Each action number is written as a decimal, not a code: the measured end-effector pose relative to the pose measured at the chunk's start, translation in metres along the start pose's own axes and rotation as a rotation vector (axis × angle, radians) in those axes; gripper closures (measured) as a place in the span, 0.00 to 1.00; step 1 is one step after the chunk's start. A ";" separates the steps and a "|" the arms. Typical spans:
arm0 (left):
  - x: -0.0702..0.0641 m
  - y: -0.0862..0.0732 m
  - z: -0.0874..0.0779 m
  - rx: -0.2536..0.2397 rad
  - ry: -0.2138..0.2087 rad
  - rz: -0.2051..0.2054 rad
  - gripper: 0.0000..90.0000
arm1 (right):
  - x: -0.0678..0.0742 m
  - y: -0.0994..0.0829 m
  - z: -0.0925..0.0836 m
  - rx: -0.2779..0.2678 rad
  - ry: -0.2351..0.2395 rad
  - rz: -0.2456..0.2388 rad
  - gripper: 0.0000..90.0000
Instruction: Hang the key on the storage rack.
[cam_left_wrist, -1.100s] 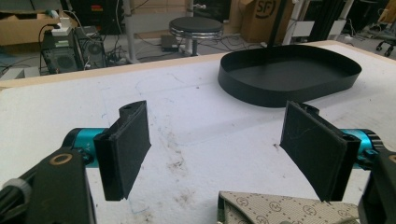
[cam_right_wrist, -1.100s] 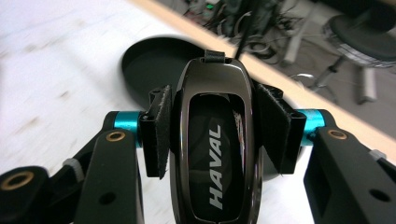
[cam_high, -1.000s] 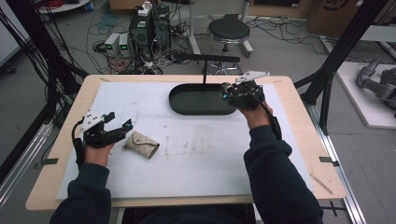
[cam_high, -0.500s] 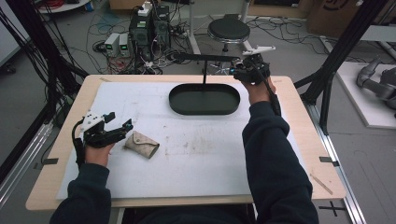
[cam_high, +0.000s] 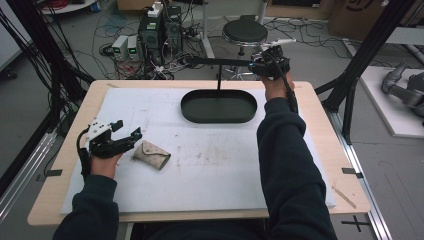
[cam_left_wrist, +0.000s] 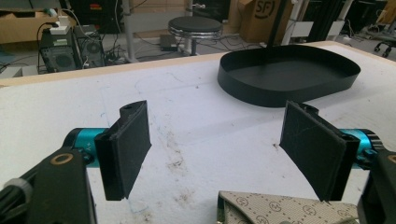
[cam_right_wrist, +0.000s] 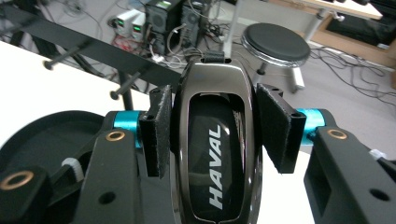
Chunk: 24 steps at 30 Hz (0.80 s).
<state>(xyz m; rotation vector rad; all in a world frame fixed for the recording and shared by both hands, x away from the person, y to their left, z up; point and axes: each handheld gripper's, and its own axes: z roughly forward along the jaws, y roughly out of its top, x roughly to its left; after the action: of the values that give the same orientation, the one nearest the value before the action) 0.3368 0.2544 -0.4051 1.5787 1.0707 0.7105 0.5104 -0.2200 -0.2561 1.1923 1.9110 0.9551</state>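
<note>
My right gripper (cam_high: 255, 64) is up at the far edge of the tabletop (cam_high: 210, 165), jaws clamped on the key fob (cam_right_wrist: 215, 149), a glossy dark shell lettered HAVAL, gripped by its two long sides. It hangs in the air beside the stand's crossbar (cam_high: 220, 61), above the black tray (cam_high: 218, 106). In the right gripper view I can see pegs (cam_right_wrist: 123, 86) sticking out of that bar, and the fob's small loop (cam_right_wrist: 215, 57) points toward them. So I read the step as hanging the fob on a peg, with the carry nearly done. Which peg the loop lines up with I can't tell from here.

On the near left, my left gripper (cam_high: 125, 141) rests low with its jaws wide and nothing between them, the beige pouch (cam_high: 152, 154) lying just to their right.

Next move calls for a slow, fine approach: line the loop up with a peg tip, slide it on, then ease the jaws apart only once the peg carries the weight.
</note>
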 end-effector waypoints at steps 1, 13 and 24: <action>0.000 0.000 0.000 0.000 0.000 0.000 0.27 | -0.001 -0.001 0.001 0.009 -0.012 -0.004 0.55; 0.000 0.000 0.000 0.002 0.001 0.001 0.27 | -0.014 -0.044 0.022 0.119 -0.039 0.000 0.55; 0.000 0.000 -0.001 0.002 0.001 0.002 0.27 | 0.000 -0.062 0.050 0.196 -0.002 0.044 0.55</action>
<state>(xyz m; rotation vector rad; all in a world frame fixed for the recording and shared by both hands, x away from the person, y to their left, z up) 0.3362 0.2546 -0.4049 1.5813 1.0713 0.7119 0.5257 -0.2277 -0.3332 1.3514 2.0210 0.8029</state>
